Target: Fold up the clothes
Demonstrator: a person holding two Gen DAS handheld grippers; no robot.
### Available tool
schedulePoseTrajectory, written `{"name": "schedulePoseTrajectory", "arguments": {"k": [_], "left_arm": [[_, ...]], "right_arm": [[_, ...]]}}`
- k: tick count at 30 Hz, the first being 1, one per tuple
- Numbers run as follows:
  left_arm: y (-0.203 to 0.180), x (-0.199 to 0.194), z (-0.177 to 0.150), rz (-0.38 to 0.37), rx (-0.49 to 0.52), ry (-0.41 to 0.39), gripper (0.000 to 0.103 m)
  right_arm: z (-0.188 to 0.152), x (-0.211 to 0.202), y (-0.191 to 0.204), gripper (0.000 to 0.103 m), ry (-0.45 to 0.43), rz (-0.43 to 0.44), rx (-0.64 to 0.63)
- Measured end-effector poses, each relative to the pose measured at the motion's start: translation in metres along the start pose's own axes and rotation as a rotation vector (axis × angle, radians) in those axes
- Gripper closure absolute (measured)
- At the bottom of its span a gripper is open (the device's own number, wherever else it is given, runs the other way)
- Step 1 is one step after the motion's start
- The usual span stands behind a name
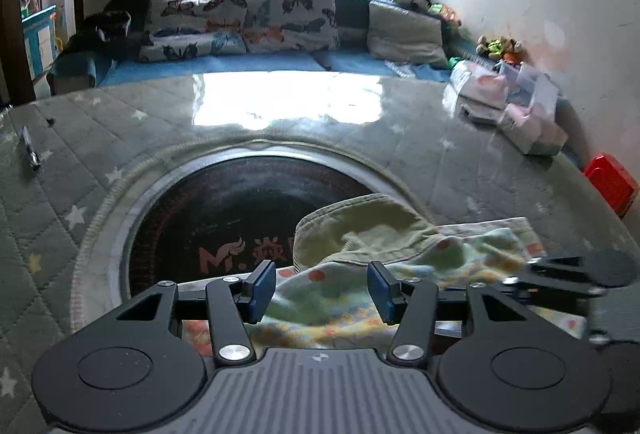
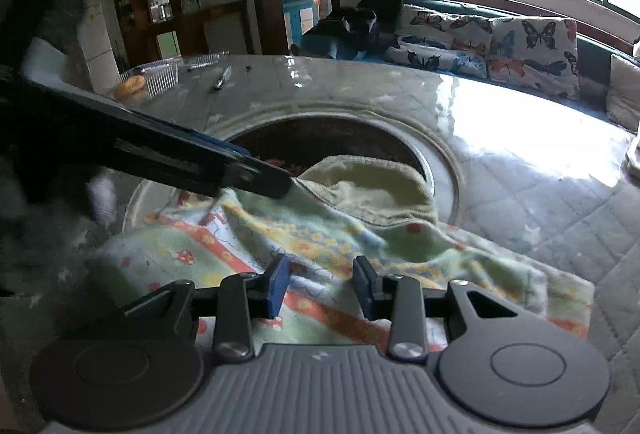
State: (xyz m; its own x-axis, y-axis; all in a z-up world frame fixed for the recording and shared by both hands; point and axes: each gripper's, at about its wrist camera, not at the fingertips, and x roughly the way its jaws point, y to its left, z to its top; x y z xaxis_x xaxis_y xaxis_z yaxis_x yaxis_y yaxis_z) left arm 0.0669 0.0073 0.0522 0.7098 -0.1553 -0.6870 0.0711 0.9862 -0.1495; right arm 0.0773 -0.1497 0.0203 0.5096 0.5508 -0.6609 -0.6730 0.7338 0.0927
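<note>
Left gripper & right gripper: jaws apart, gripping nothing; patterned garment just beneath both.

The printed cloth blurs; logo partly hidden beneath it.

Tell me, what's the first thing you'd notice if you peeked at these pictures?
Probably the bright patterned cloth with little mushrooms, crumpled on the near part of the quilted table, with a pale green garment heaped on its far side. Behind them a big dark round plate is set into the tabletop. The left tongs and right tongs both stand open over the cloth.
</note>
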Motion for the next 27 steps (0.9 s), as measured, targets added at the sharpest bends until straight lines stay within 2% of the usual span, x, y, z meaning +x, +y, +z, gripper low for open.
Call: {"name": "schedulePoseTrajectory", "arguments": {"k": [4, 8, 13, 19, 27], "left_arm": [[-0.005, -0.022, -0.013, -0.014, 0.024, -0.019, 0.045], [-0.008, -0.035, -0.03, 0.007, 0.045, -0.025, 0.038], [-0.009, -0.042, -0.051, 0.029, 0.047, -0.022, 0.038], [-0.012, -0.033, -0.072, 0.067, 0.073, -0.014, 0.035], [-0.012, -0.05, -0.071, 0.082, 0.064, -0.053, 0.031]], "right_arm": [[-0.001, -0.008, 0.003, 0.064, -0.015, -0.01, -0.006], [-0.005, -0.026, 0.013, 0.054, -0.032, -0.001, -0.03], [-0.018, -0.038, 0.026, 0.054, -0.031, -0.01, -0.049], [-0.036, -0.029, 0.031, 0.051, -0.026, -0.037, -0.038], [-0.039, -0.049, 0.031, 0.051, -0.055, -0.049, -0.035]]}}
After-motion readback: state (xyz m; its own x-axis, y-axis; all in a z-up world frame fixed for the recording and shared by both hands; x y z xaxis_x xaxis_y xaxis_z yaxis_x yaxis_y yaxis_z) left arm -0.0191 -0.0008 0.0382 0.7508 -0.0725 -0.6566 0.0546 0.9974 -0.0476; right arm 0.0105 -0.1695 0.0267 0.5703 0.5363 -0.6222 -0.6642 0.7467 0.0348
